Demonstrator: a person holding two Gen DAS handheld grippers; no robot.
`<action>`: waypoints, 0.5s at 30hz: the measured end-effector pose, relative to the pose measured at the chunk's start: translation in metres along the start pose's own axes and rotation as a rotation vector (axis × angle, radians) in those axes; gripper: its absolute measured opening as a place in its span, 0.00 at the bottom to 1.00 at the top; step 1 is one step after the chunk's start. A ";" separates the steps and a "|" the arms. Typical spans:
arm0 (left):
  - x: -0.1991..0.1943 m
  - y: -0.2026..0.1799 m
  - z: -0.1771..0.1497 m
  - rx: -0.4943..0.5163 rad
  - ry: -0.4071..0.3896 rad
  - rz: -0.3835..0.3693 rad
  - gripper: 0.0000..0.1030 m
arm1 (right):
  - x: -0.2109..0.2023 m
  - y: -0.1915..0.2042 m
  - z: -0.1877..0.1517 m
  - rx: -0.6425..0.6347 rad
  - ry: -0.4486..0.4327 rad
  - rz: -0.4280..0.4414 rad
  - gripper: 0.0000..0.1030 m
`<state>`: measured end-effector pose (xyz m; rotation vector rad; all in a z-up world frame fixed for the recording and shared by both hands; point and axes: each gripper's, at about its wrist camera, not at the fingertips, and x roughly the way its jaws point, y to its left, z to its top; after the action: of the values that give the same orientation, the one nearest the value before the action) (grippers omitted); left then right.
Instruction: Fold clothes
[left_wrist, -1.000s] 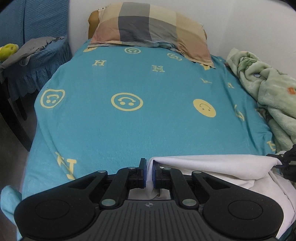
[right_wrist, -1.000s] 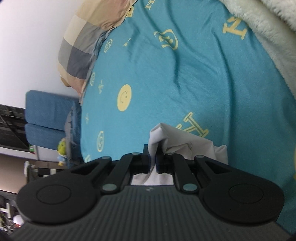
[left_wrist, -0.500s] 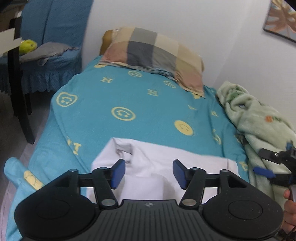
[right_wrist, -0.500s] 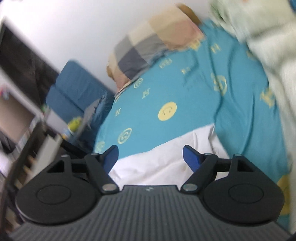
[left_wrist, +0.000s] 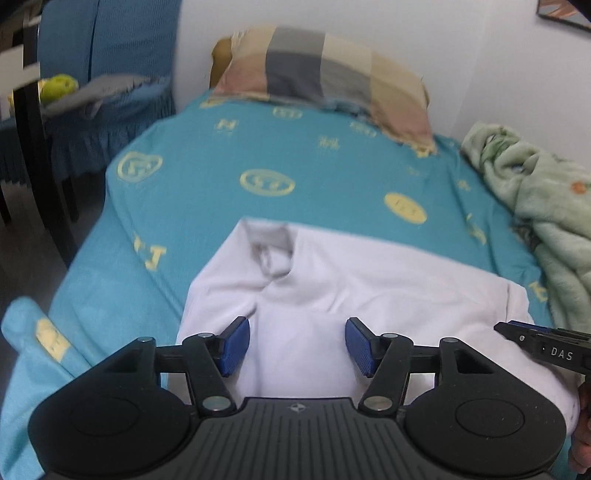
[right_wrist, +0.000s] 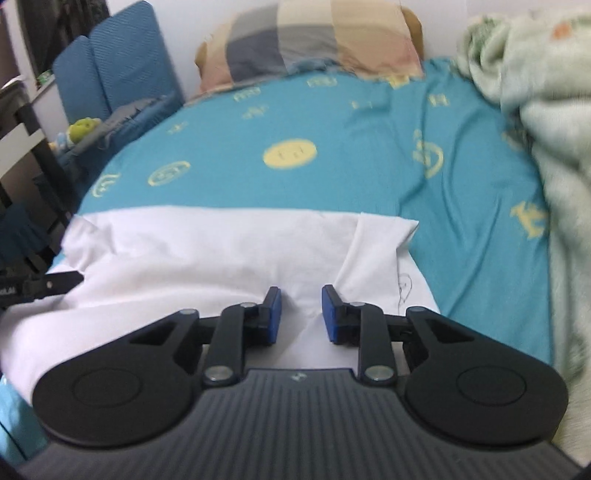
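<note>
A white garment (left_wrist: 351, 288) lies spread across the near end of the teal bed (left_wrist: 295, 173), its collar toward the left. It also shows in the right wrist view (right_wrist: 207, 251), with a folded corner at its right. My left gripper (left_wrist: 297, 345) is open and empty, above the garment's near left part. My right gripper (right_wrist: 301, 314) is open and empty, above the garment's near right part. The right gripper's tip shows in the left wrist view (left_wrist: 543, 347). The left gripper's tip shows at the left edge of the right wrist view (right_wrist: 44, 286).
A plaid pillow (left_wrist: 325, 77) lies at the head of the bed against the white wall. A crumpled green blanket (left_wrist: 543, 206) runs along the bed's right side. A blue chair (left_wrist: 107, 92) with grey cloth and a green toy stands left of the bed.
Both grippers have let go of the white garment and opened. The garment now lies flat on the bed. Both grippers have pulled back and up; the right one has narrowed a little.
</note>
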<state>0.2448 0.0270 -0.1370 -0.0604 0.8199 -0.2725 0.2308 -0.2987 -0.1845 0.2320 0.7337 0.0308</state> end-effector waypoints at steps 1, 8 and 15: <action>0.004 0.001 -0.001 0.002 0.005 -0.001 0.59 | 0.003 -0.001 -0.002 0.000 -0.003 0.001 0.23; 0.008 0.002 -0.005 0.019 0.002 -0.002 0.58 | 0.006 0.004 -0.005 -0.016 -0.021 -0.014 0.23; -0.026 0.000 -0.008 -0.006 -0.013 -0.020 0.57 | -0.023 0.002 0.005 0.084 -0.017 0.007 0.27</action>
<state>0.2225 0.0345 -0.1238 -0.0763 0.8077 -0.2881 0.2172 -0.3004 -0.1650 0.3146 0.7181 0.0043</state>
